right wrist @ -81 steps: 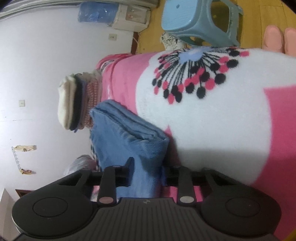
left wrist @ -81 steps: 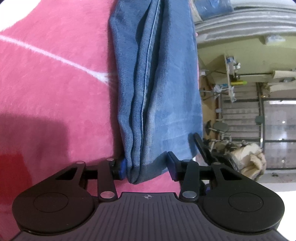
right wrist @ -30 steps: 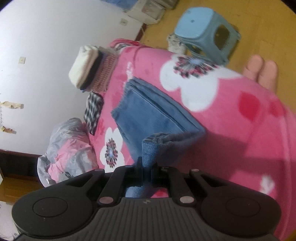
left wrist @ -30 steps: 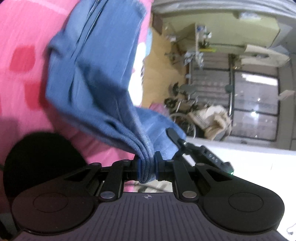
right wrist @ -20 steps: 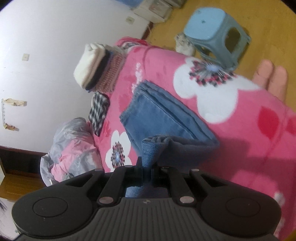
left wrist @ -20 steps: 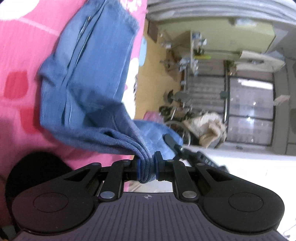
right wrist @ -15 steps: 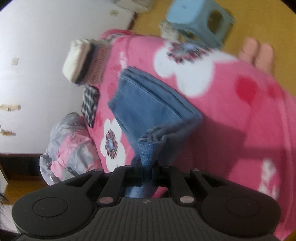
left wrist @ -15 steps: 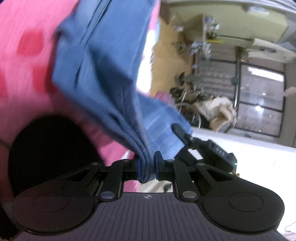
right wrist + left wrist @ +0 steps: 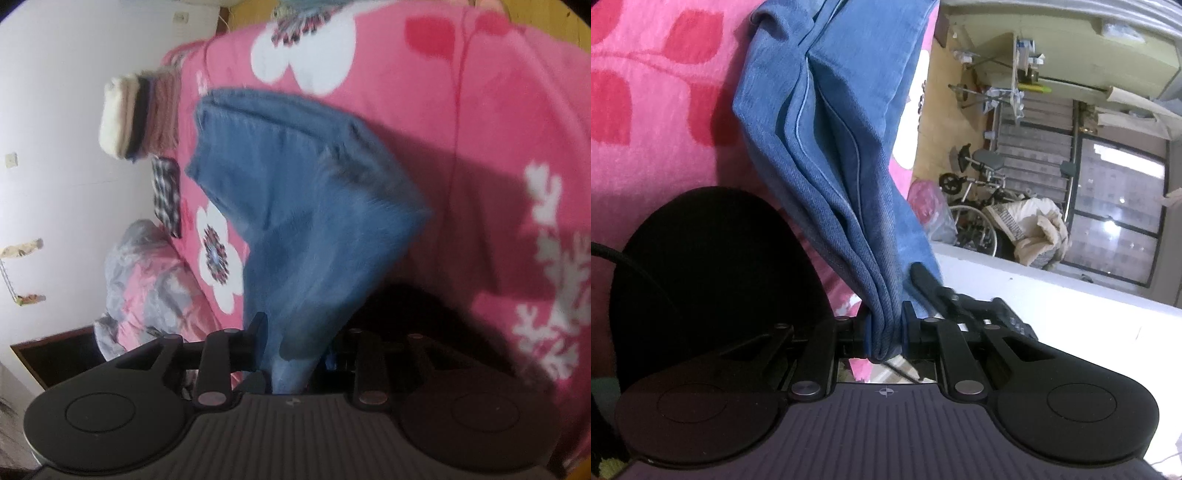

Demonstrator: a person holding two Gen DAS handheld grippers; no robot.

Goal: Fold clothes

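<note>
Left wrist view: left gripper (image 9: 884, 338) is clamped on the bunched end of the jeans (image 9: 834, 122), which run toward 12 o'clock over the pink blanket (image 9: 646, 129); right gripper (image 9: 295, 350) is opening, denim loose between its jaws; the fold looks nearly laid, flattening left; stacked clothes (image 9: 136, 114) at 10 o'clock, clear.

Pink flowered blanket (image 9: 461, 110), blue jeans (image 9: 295, 177) on it, folded clothes stack (image 9: 136, 118) beside
</note>
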